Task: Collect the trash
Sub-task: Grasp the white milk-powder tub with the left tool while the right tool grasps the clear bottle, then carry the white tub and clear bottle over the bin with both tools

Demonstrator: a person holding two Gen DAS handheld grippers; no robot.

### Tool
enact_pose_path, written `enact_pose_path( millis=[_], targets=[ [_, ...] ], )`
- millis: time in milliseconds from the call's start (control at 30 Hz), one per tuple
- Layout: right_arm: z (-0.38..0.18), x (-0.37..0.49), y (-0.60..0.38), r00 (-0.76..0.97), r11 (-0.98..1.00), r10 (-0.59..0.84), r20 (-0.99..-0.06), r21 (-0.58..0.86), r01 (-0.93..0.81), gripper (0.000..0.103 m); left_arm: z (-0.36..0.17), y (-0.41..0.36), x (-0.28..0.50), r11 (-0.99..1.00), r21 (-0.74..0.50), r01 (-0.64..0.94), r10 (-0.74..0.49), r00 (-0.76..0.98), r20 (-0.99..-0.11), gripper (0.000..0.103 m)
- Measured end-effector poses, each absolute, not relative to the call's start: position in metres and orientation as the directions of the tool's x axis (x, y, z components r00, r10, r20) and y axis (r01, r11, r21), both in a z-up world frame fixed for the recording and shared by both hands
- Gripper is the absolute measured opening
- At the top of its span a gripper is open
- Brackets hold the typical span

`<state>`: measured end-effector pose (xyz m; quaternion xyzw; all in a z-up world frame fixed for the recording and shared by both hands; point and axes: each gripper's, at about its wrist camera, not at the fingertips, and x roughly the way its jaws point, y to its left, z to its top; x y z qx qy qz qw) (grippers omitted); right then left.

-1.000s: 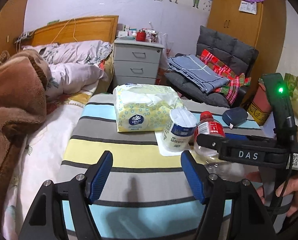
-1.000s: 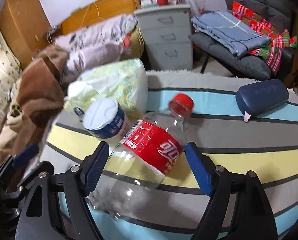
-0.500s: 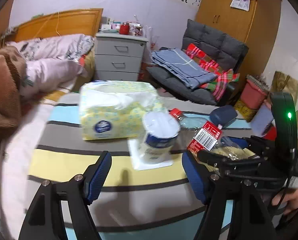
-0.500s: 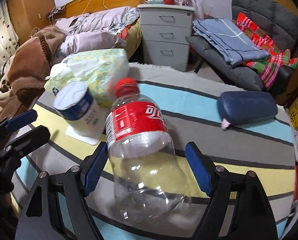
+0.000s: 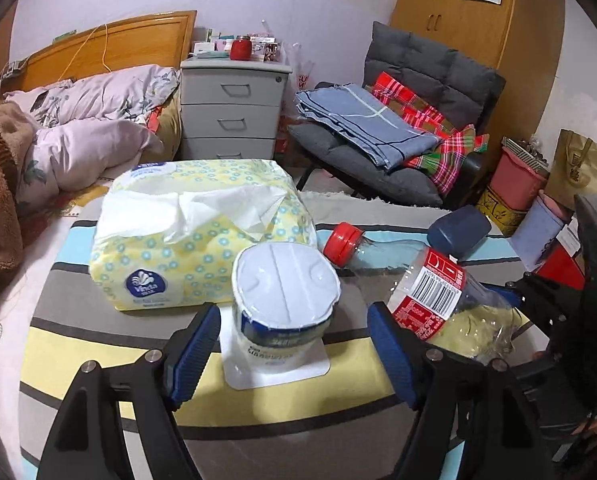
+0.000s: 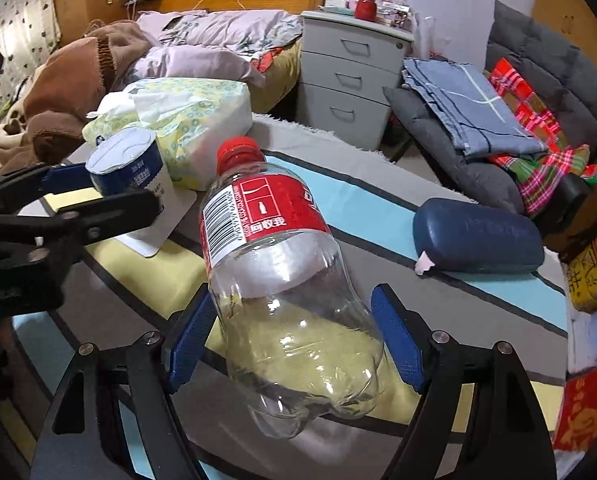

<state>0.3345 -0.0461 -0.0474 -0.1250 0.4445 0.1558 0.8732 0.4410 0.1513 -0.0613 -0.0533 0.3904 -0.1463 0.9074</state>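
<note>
An empty clear plastic bottle (image 6: pixel 282 280) with a red cap and red label is held in my right gripper (image 6: pixel 290 340), lifted off the striped table and tilted. The blue pads press its lower body. The bottle also shows in the left wrist view (image 5: pixel 430 296), at right. A white and blue foil-lidded cup (image 5: pixel 282 312) stands on a white card, between the open fingers of my left gripper (image 5: pixel 298 348). The cup also shows in the right wrist view (image 6: pixel 130 176), with the left gripper's fingers (image 6: pixel 70 176) on either side of it, apart from it.
A yellow tissue pack (image 5: pixel 194 236) lies behind the cup. A dark blue glasses case (image 6: pixel 478 240) lies at the table's right. The striped tablecloth (image 5: pixel 78 344) covers the table. Bed, grey drawer unit (image 5: pixel 234 108) and a chair with folded blankets stand beyond.
My right gripper has lifted the bottle off the table and turned it cap-away. My left gripper has moved right and forward until its open fingers flank the cup.
</note>
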Motion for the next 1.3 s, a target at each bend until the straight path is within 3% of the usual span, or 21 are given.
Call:
enact_pose_path(
  millis=[100, 167, 667, 733, 1300],
  targets=[
    [-0.048, 0.334, -0.046, 0.565, 0.917, 0.166, -0.808, -0.084, -0.389, 0.08, -0.061, 0.153, 0.443, 0.955, -0.211, 0.208, -0.296, 0.66, -0.691, 0.069],
    [-0.049, 0.334, -0.047, 0.564, 0.918, 0.169, -0.809, -0.079, -0.388, 0.08, -0.063, 0.154, 0.445, 0.957, -0.209, 0.2, -0.289, 0.658, -0.695, 0.053],
    [-0.05, 0.321, -0.053, 0.567, 0.928, 0.234, -0.789, 0.008, -0.372, 0.071, -0.056, 0.157, 0.421, 0.97, -0.175, 0.172, -0.245, 0.676, -0.695, 0.052],
    [-0.048, 0.318, -0.055, 0.564, 0.927, 0.257, -0.785, 0.036, -0.372, 0.065, -0.053, 0.157, 0.414, 0.97, -0.172, 0.169, -0.241, 0.682, -0.691, 0.052],
    [-0.036, 0.27, -0.082, 0.601, 0.939, 0.305, -0.739, 0.128, -0.319, 0.064, -0.031, 0.13, 0.345, 0.962, -0.197, 0.191, -0.274, 0.688, -0.672, 0.052]
  ],
)
